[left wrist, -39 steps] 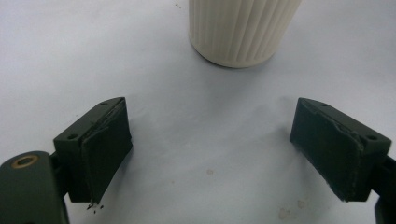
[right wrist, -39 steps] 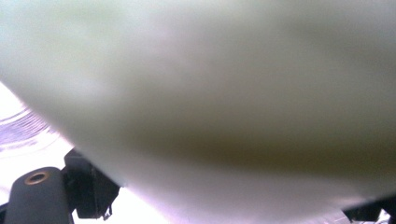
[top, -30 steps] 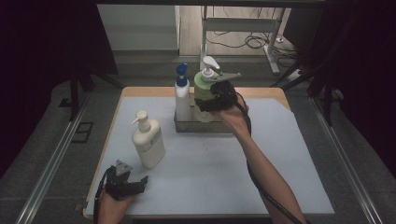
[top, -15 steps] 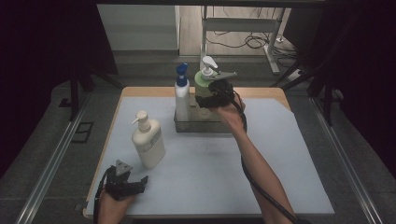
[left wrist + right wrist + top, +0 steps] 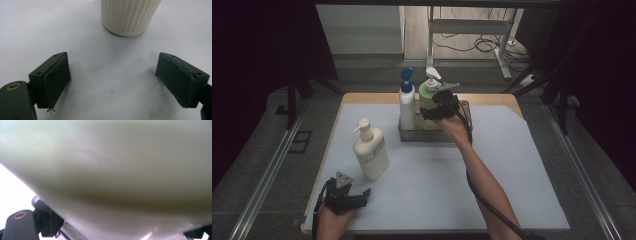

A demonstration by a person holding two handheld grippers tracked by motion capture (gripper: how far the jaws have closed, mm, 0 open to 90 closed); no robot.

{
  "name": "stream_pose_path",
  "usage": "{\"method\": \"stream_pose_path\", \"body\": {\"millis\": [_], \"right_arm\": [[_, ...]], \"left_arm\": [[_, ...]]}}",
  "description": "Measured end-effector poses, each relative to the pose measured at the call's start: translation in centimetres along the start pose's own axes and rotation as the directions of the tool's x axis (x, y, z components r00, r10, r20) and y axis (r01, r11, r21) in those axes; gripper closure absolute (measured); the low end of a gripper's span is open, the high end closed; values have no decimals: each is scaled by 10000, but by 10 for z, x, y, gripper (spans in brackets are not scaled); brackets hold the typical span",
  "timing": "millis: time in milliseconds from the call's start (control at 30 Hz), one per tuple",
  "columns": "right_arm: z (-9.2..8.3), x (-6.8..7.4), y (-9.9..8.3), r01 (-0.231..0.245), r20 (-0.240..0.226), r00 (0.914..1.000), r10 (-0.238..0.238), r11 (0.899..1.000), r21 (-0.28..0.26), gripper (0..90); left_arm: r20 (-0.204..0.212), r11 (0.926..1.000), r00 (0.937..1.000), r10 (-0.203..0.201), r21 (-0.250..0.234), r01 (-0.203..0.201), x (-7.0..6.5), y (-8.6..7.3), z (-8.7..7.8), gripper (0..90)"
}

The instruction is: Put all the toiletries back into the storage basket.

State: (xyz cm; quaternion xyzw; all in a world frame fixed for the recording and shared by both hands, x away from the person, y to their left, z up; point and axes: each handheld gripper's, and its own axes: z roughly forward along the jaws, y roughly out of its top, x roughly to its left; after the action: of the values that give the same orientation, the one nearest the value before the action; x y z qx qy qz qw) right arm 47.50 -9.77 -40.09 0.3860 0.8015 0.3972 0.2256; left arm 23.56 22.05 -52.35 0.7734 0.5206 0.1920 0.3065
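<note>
Gripping: the right gripper (image 5: 432, 106) has its jaws spread wide around the green pump bottle (image 5: 428, 95), one on each side of the body, and holds it.
Green pump bottle: upright in the high view, its lower part inside the clear tray (image 5: 412, 135) at the far middle of the table, its white pump head above the claw.
Right gripper view: the pale green wall (image 5: 105, 170) of the bottle sits right against the lens, blurred; a jaw shows at the lower left, pressed to the bottle, with the tray's clear rim just beneath it.
Blue-capped bottle (image 5: 406, 100): white, upright, in the same tray, just beside the green one on the side away from the right claw.
Left gripper (image 5: 346, 196): rests low at the near left corner of the mat, jaws wide apart with nothing between them (image 5: 113, 82).
Cream pump bottle (image 5: 370, 150): stands upright on the mat just ahead of the left claw; its ribbed base (image 5: 130, 16) sits beyond the open jaws, apart from both pads.
White mat (image 5: 522, 175): covers the table under both claws.
</note>
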Motion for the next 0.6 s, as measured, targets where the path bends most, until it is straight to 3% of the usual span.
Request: {"method": "stream_pose_path", "body": {"millis": [600], "right_arm": [[14, 2, -20, -58, -290, 9996, 67, 9995, 324, 122]], "left_arm": [[-7, 10000, 10000, -2, 3, 2, 0, 0, 0, 120]]}}
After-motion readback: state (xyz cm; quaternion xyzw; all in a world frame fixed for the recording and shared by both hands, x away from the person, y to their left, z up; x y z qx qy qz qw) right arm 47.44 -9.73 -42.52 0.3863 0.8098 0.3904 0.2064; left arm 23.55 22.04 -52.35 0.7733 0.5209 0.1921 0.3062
